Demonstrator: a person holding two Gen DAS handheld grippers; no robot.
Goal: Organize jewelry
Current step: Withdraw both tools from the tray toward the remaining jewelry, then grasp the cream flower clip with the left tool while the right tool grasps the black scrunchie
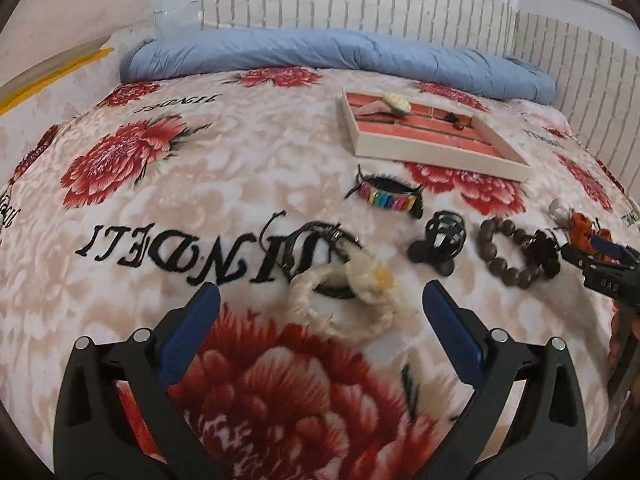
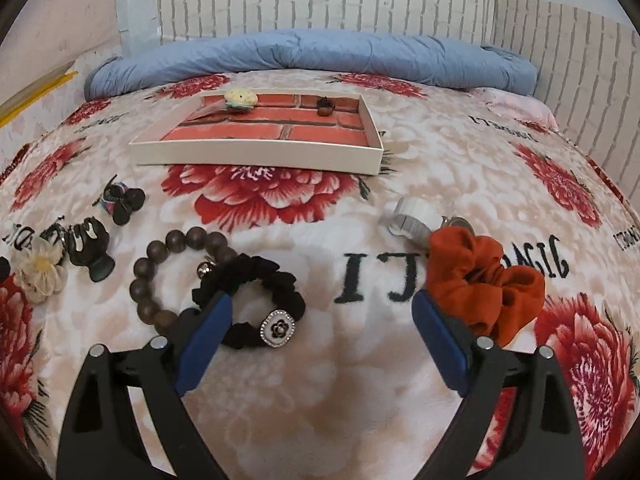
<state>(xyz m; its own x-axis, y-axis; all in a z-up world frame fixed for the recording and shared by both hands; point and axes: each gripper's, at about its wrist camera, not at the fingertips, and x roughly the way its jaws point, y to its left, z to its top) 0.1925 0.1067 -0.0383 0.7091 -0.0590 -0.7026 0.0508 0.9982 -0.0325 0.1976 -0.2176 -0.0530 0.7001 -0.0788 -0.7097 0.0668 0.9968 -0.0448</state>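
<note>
My left gripper is open, low over the floral blanket. A cream fabric ring with a flower lies between its blue fingers, not pressed. Beyond it lie a black cord, a rainbow bracelet, a black claw clip and a wooden bead bracelet. My right gripper is open too. Its left finger overlaps a black scrunchie with a flower charm. An orange scrunchie sits by the right finger. The brick-patterned tray holds a burger-shaped clip and a small brown clip.
A rolled blue quilt lies along the back against a white brick-pattern wall. A white band rests behind the orange scrunchie. The other gripper shows at the right edge of the left wrist view. Bare blanket lies under the right gripper.
</note>
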